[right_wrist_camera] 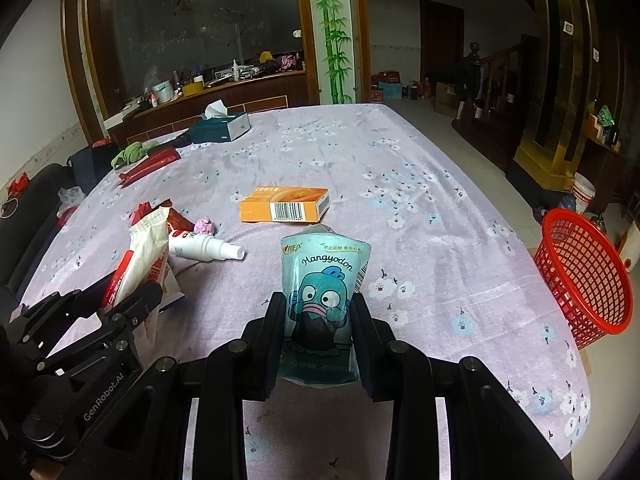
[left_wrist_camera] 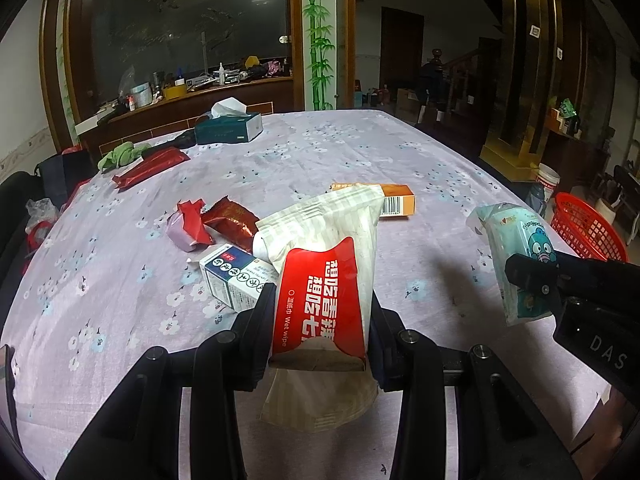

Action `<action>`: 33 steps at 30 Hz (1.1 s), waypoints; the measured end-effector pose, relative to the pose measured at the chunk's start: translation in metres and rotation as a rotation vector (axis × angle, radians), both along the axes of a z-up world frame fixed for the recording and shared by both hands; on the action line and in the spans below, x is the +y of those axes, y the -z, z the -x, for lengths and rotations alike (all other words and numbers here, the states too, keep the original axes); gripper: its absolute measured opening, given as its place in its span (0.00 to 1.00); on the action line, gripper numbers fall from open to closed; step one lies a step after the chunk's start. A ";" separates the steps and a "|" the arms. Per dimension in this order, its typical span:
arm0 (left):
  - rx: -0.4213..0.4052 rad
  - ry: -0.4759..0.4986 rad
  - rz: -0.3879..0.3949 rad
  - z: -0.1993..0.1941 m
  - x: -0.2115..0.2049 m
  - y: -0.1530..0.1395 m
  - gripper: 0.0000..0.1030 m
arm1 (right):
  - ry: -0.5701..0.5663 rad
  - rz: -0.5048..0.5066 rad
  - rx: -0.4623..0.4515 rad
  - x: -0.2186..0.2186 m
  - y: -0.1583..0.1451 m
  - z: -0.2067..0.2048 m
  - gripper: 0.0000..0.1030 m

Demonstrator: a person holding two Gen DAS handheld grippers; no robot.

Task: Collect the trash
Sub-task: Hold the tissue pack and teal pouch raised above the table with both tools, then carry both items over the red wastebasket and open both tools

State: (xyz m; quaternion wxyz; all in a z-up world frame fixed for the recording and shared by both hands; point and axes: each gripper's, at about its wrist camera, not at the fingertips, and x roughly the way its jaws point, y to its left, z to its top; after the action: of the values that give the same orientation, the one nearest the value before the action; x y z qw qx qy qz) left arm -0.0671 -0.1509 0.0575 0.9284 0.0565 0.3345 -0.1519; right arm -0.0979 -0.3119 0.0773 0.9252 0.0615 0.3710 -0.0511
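Observation:
My left gripper [left_wrist_camera: 322, 300] is shut on a red-and-white wet wipe packet [left_wrist_camera: 324, 280] held above the table; the same packet [right_wrist_camera: 144, 260] shows at the left of the right wrist view. My right gripper [right_wrist_camera: 318, 308] is shut on a light blue tissue pack with a cartoon figure [right_wrist_camera: 322, 280], also seen as the tissue pack [left_wrist_camera: 516, 248] at the right of the left wrist view. On the cloth lie an orange box [right_wrist_camera: 284, 204], a white spray bottle [right_wrist_camera: 206, 248], a blue-and-white carton [left_wrist_camera: 236, 276], red wrappers [left_wrist_camera: 212, 222] and a purple crumpled wad [right_wrist_camera: 204, 225].
A red mesh basket [right_wrist_camera: 588, 276] stands off the table's right edge. At the far left lie a teal tissue box [right_wrist_camera: 220, 126], a green cloth [right_wrist_camera: 132, 154] and a long red packet [right_wrist_camera: 150, 166]. The table carries a lilac flowered cloth [right_wrist_camera: 420, 216]. Dark chairs stand at the left.

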 end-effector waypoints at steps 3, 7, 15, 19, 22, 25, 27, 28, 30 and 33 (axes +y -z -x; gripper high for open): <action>0.001 0.002 -0.002 0.000 -0.001 0.000 0.37 | 0.001 -0.004 -0.002 -0.001 0.000 0.000 0.33; 0.004 0.005 -0.004 0.000 -0.003 0.001 0.37 | 0.001 -0.004 -0.002 -0.002 0.000 0.001 0.33; 0.007 0.008 -0.007 0.000 -0.005 0.002 0.37 | 0.006 -0.010 0.001 -0.004 0.000 0.003 0.33; 0.012 0.013 -0.009 -0.001 -0.008 0.003 0.37 | 0.006 -0.014 0.005 -0.005 0.001 0.003 0.33; 0.014 0.016 -0.011 -0.002 -0.010 0.004 0.37 | 0.007 -0.016 0.007 -0.007 0.002 0.003 0.34; 0.018 0.023 -0.013 -0.003 -0.013 0.004 0.37 | 0.009 -0.023 0.007 -0.009 0.002 0.004 0.34; 0.021 0.031 -0.013 -0.003 -0.015 0.003 0.37 | 0.012 -0.026 0.007 -0.012 0.003 0.004 0.34; 0.021 0.036 -0.013 -0.004 -0.017 0.003 0.37 | 0.013 -0.027 0.007 -0.013 0.003 0.004 0.34; 0.024 0.046 -0.012 -0.005 -0.020 0.002 0.37 | 0.018 -0.036 0.009 -0.017 0.003 0.005 0.34; 0.039 0.065 -0.005 -0.007 -0.027 0.002 0.37 | 0.031 -0.042 0.007 -0.024 0.003 0.006 0.34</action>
State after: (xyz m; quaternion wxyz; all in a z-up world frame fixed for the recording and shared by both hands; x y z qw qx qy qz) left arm -0.0598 -0.1780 0.0554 0.9161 0.0666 0.3511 -0.1820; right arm -0.1044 -0.3360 0.0746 0.9216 0.0864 0.3741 -0.0575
